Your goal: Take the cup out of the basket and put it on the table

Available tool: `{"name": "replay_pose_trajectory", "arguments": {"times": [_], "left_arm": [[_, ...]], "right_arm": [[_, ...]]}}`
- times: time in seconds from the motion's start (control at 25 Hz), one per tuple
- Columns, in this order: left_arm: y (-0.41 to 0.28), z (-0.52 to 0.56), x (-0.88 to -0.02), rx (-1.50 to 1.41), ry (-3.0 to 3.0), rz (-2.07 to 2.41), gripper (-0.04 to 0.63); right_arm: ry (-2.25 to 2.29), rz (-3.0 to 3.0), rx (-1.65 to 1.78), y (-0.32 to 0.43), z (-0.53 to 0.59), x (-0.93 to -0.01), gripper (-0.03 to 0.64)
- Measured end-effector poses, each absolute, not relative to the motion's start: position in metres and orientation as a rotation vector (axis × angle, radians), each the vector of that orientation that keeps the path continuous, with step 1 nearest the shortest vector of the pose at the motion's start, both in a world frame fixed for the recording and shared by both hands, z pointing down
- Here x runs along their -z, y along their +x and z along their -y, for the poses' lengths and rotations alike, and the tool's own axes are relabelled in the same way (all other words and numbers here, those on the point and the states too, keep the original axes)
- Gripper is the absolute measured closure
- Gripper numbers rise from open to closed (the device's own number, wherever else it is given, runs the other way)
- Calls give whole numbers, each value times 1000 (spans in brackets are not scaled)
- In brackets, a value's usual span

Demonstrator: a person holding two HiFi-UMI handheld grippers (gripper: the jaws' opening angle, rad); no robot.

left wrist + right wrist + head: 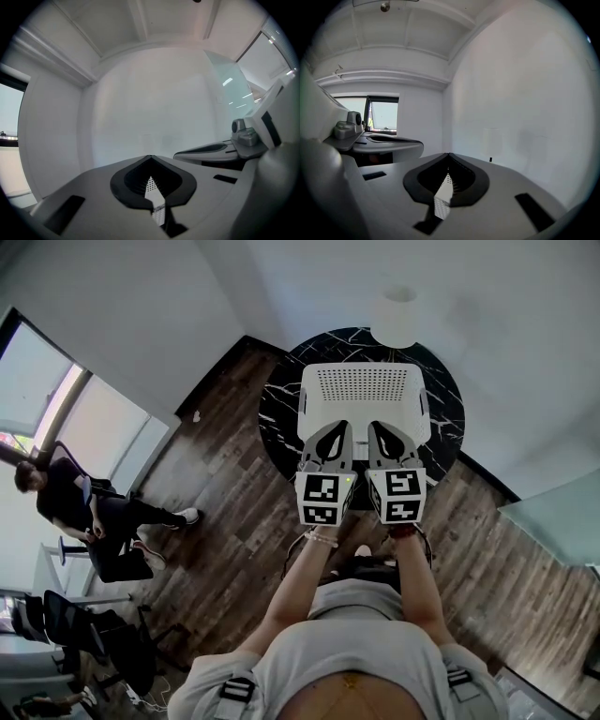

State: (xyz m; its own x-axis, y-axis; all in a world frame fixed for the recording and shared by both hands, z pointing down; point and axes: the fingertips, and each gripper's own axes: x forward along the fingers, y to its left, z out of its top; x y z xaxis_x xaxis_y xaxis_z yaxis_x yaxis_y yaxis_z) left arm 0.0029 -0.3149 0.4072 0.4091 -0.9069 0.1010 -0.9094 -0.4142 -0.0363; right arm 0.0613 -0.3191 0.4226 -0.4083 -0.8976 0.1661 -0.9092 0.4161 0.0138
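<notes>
Above one basket (361,390) hang two tools, left tool (337,427), right tool (380,427), closed.

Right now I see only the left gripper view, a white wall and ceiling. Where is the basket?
Observer: In the head view a white basket stands on a round black table; the left gripper and right gripper hang over its near edge.
Operator: Is the right gripper holding anything?
Observer: No, its own view shows the jaws together, nothing between them.
Operator: And the cup?
Observer: I see no cup, only the basket's perforated surface.
</notes>
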Motion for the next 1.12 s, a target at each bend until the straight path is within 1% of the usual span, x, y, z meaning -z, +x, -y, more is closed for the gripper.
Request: {"name": "replay_pose_trajectory", "arguments": {"times": [0.84, 1.12], "left_arm": [[35, 337, -413, -176, 2613, 1638, 591], [33, 356, -417, -186, 2620, 1615, 591]], "right_arm": [[1642, 2478, -127, 94, 337, -431, 609], [1655, 2466, -156, 91, 356, -435, 609]]}}
